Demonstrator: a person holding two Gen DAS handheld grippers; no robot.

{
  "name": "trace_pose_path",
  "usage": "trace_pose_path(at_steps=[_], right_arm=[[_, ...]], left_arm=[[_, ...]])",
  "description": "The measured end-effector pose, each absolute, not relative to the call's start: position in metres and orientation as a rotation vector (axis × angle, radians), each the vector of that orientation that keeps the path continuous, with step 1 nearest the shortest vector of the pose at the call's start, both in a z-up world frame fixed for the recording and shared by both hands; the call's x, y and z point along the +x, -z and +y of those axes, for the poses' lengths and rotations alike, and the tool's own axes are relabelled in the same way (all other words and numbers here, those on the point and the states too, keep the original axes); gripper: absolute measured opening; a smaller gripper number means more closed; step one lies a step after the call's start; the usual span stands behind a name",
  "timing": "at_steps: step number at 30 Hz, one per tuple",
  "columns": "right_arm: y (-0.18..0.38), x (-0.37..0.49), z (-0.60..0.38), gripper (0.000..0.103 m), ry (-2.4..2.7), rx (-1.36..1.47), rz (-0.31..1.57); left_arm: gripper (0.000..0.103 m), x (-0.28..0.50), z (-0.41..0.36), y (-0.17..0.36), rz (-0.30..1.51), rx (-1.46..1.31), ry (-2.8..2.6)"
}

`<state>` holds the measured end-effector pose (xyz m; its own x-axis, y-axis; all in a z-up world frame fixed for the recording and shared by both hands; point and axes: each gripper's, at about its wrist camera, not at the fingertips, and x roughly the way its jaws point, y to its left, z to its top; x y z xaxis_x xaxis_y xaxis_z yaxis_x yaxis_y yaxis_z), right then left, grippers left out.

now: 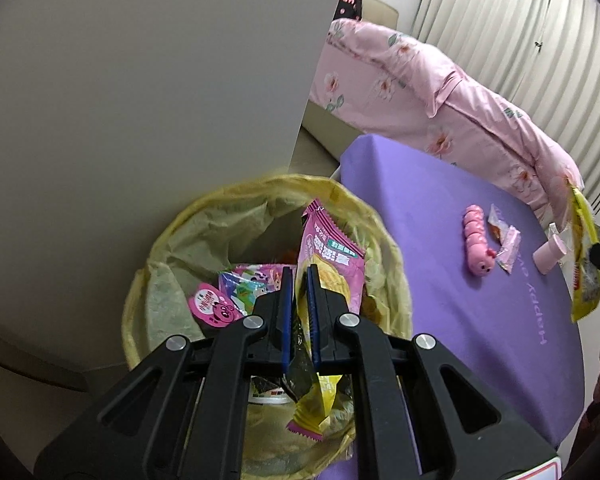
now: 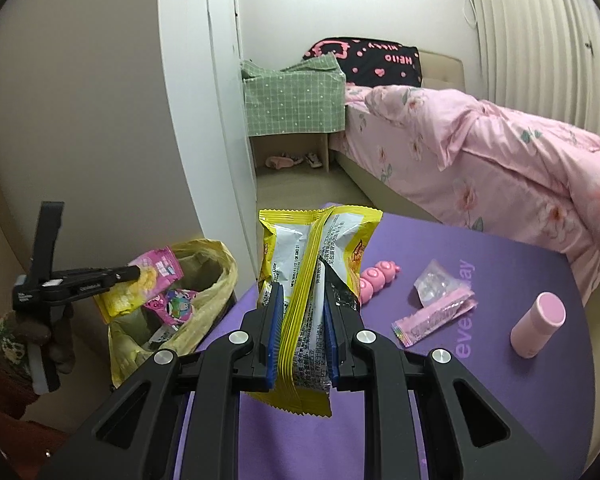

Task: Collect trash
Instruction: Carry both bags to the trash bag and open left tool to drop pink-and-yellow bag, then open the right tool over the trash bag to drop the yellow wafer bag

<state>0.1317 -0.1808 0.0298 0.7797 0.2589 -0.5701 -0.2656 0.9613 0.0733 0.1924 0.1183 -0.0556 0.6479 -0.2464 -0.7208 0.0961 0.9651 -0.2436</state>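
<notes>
Left edge, right wrist view: a hand point(image 2: 40, 336) in a dark glove with a red sleeve grips the left gripper point(image 2: 134, 273) handle.

Left gripper sits over the trash bin point(image 1: 172, 248), which is lined with a yellow bag and stands just beside the purple table point(image 1: 480, 320). The pink-and-yellow snack wrapper point(image 1: 332, 256) stands between its blue pads point(image 1: 287, 312). The pads lie right along the foil with only a sliver of gap visible, so whether they still pinch it cannot be told. The wrapper's lower end hangs inside the bin mouth, top end above the rim.

In the bin: a round pink lid with a cartoon face point(image 1: 214, 306), a colourful cartoon packet point(image 1: 248, 286), and other packaging below.

Centre, right wrist view: the right gripper point(image 2: 302, 320) is clamped on a yellow snack bag point(image 2: 312, 248), blue pads pressed into both sides. The bag is upright, its back seam facing the camera, held above the table edge, near the bin but not over it.

Right, lying on the table:
- pink caterpillar toy point(image 1: 478, 246), partly hidden behind the yellow bag in the right wrist view
- small clear wrapper point(image 2: 434, 282), touching the pink stick wrapper point(image 2: 436, 316)
- pink cylinder bottle point(image 2: 538, 324) on its side, apart from the wrappers

Behind the table: a bed with a pink floral cover point(image 2: 480, 152).
</notes>
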Motion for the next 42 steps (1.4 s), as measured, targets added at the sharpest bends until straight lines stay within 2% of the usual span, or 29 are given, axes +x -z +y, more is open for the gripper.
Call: trace_pose_path(at_steps=[1, 3, 4, 9, 14, 29, 30, 33, 39, 41, 42], right_arm=[[-0.029, 0.132, -0.181, 0.018, -0.282, -0.012, 0.618], [-0.027, 0.131, -0.180, 0.018, -0.278, -0.020, 0.623], [-0.026, 0.132, -0.179, 0.018, -0.276, -0.025, 0.627], [-0.025, 0.137, -0.173, 0.018, -0.284, -0.033, 0.645], [-0.022, 0.155, -0.149, 0.018, -0.348, -0.031, 0.676], [0.026, 0.226, -0.006, 0.019, -0.599, -0.107, 0.861], [0.028, 0.229, 0.000, 0.020, -0.613, -0.107, 0.873], [0.032, 0.233, 0.011, 0.035, -0.650, -0.101, 0.890], [0.027, 0.223, -0.002, 0.036, -0.630, -0.112, 0.848], [0.025, 0.219, -0.014, 0.039, -0.635, -0.087, 0.840], [0.023, 0.217, -0.020, 0.043, -0.631, -0.073, 0.830]], left_arm=[[0.015, 0.196, 0.118, 0.060, 0.853, -0.198, 0.198], [0.033, 0.199, 0.118, 0.066, 0.864, -0.212, 0.197], [0.034, 0.198, 0.119, 0.066, 0.859, -0.214, 0.191], [0.034, 0.186, 0.133, 0.051, 0.807, -0.239, 0.172], [0.040, 0.162, 0.146, 0.020, 0.713, -0.194, 0.128], [0.042, 0.115, 0.201, -0.004, 0.592, -0.288, 0.102], [0.042, 0.114, 0.202, -0.003, 0.591, -0.292, 0.101], [0.042, 0.117, 0.204, 0.001, 0.602, -0.304, 0.106], [0.042, 0.125, 0.196, 0.011, 0.639, -0.312, 0.143], [0.042, 0.128, 0.189, 0.013, 0.648, -0.309, 0.156], [0.043, 0.130, 0.185, 0.014, 0.653, -0.308, 0.161]])
